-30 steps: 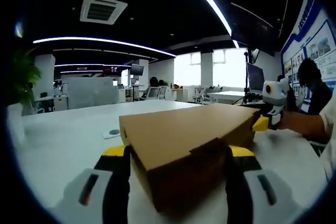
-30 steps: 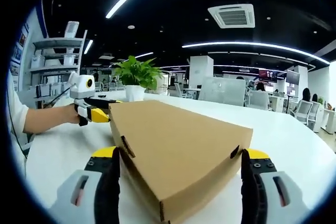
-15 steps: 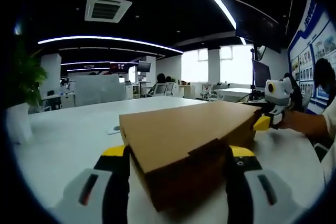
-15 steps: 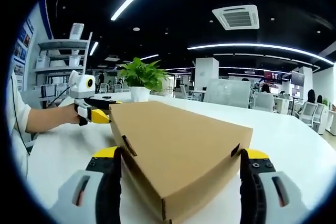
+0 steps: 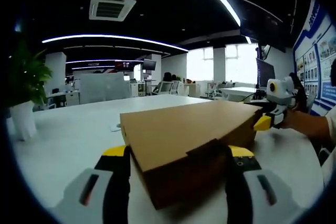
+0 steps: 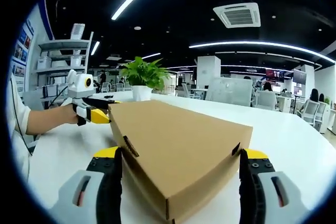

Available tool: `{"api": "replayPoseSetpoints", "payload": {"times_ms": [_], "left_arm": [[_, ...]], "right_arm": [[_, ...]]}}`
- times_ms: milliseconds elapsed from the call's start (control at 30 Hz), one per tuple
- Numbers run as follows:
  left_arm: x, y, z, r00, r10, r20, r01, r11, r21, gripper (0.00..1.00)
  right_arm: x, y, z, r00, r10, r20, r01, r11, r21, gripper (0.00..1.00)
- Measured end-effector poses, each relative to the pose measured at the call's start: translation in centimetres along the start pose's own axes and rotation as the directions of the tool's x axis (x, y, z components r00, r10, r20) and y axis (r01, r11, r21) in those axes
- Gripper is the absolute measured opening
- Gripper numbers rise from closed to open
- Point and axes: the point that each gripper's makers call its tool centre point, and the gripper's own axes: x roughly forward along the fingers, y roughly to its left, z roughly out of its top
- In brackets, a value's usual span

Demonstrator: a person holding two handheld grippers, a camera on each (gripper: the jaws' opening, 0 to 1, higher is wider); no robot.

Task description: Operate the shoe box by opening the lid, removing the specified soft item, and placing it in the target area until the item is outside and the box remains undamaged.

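I have the box (image 5: 186, 148) between my left gripper (image 5: 176, 182) jaws, one corner poking toward me, both jaws pressed on its sides, lid shut. In the left gripper view the right gripper (image 5: 265, 119) sits at the box's far end, a hand (image 5: 302, 124) behind it. My right gripper (image 6: 178, 182) also clamps the box (image 6: 178, 150) on both sides; beyond its left jaw I see the left gripper (image 6: 92, 111) at the far corner. Box rests on the table (image 5: 63, 145). Plant (image 6: 142, 77) well behind the box.
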Motion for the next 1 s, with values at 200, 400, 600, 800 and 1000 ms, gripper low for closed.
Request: {"api": "replayPoseSetpoints", "payload": {"times_ms": [200, 400, 600, 800, 1000], "left_arm": [[-1.0, -0.6, -0.2, 1.000, 0.028, 0.007, -0.028, 1.000, -0.002, 0.74], [-1.6, -0.9, -0.2, 0.999, 0.037, -0.006, -0.037, 0.999, -0.008, 0.73], [-2.3, -1.4, -0.4, 0.999, 0.049, 0.010, -0.049, 0.999, -0.011, 0.73], [-3.4, -2.3, -0.5, 0.998, 0.061, 0.004, -0.061, 0.998, -0.013, 0.73], [-4.6, -3.1, -0.7, 0.997, 0.079, 0.014, -0.079, 0.997, -0.018, 0.73]], "right_arm": [[-0.3, 0.3, -0.1, 1.000, 0.029, 0.010, -0.029, 1.000, -0.003, 0.94], [-0.5, 0.7, 0.0, 0.999, 0.046, 0.002, -0.046, 0.999, -0.003, 0.93], [-1.0, 1.2, -0.1, 0.998, 0.056, 0.006, -0.056, 0.998, -0.008, 0.93], [-1.9, 2.1, -0.1, 0.998, 0.067, 0.004, -0.067, 0.998, -0.009, 0.94], [-2.6, 3.1, -0.1, 0.996, 0.085, -0.003, -0.085, 0.996, -0.012, 0.94]]}}
